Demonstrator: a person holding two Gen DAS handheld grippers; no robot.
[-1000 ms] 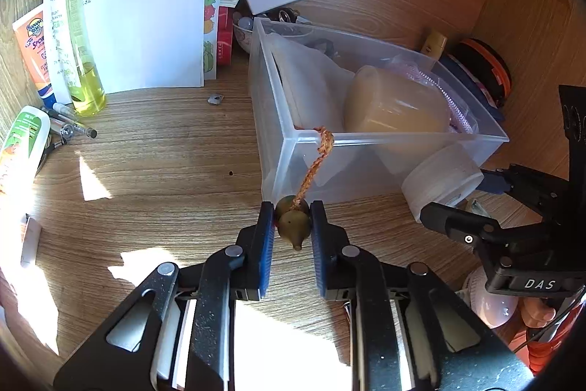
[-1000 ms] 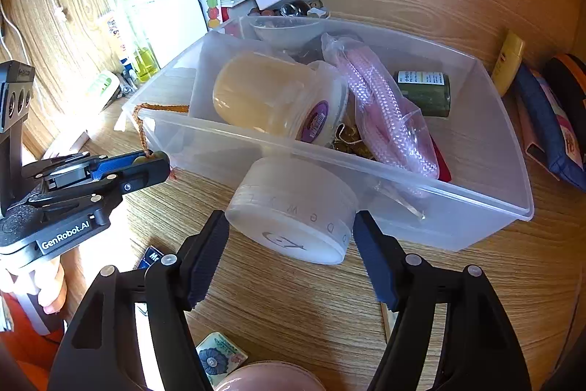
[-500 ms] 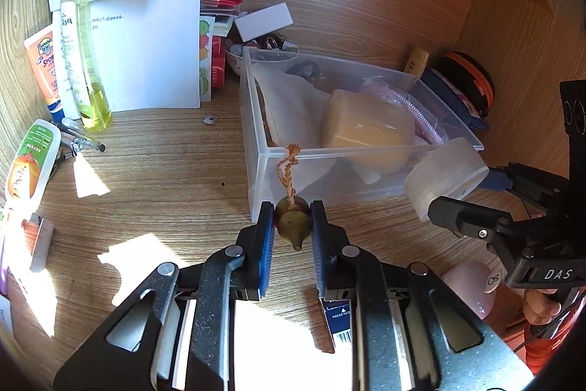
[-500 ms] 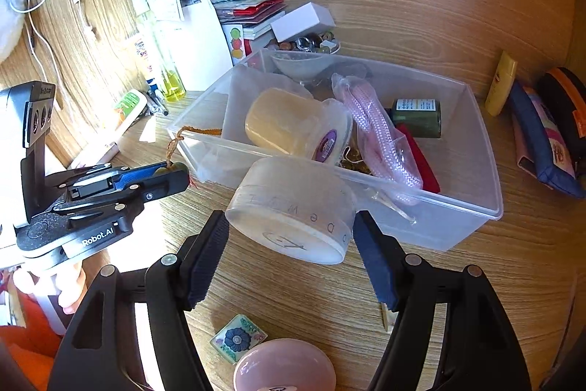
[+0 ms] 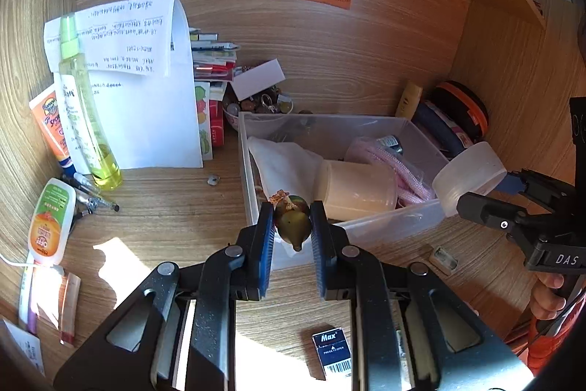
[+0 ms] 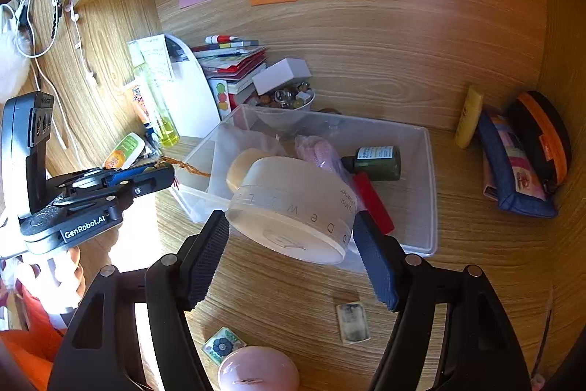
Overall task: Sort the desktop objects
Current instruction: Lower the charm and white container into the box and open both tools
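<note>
The left hand-held gripper [image 5: 292,226] is clenched on a small olive-brown teardrop pendant [image 5: 293,224], whose braided orange cord [image 6: 185,166] trails toward the clear plastic storage bin [image 5: 388,228] on the wooden worktop [image 5: 164,207]; the right hand-held gripper [image 6: 291,229] grasps a squat round translucent white jar [image 6: 293,207] across its width, tilted so its flat end faces the camera; both loads hang above the near edge of the bin, the pendant at its near left corner, the jar over its near wall; the bin lies straight ahead of and below both grippers, its long axis running across the view, already holding a cream-coloured tub [image 5: 357,189], a pink rope in a bag [image 5: 403,171] and a dark green bottle [image 6: 377,162]; my judgement is that the right hand sits nearer the open middle of the bin, so the jar needs only a short forward carry, while the pendant's trailing cord could snag on the rim.
</note>
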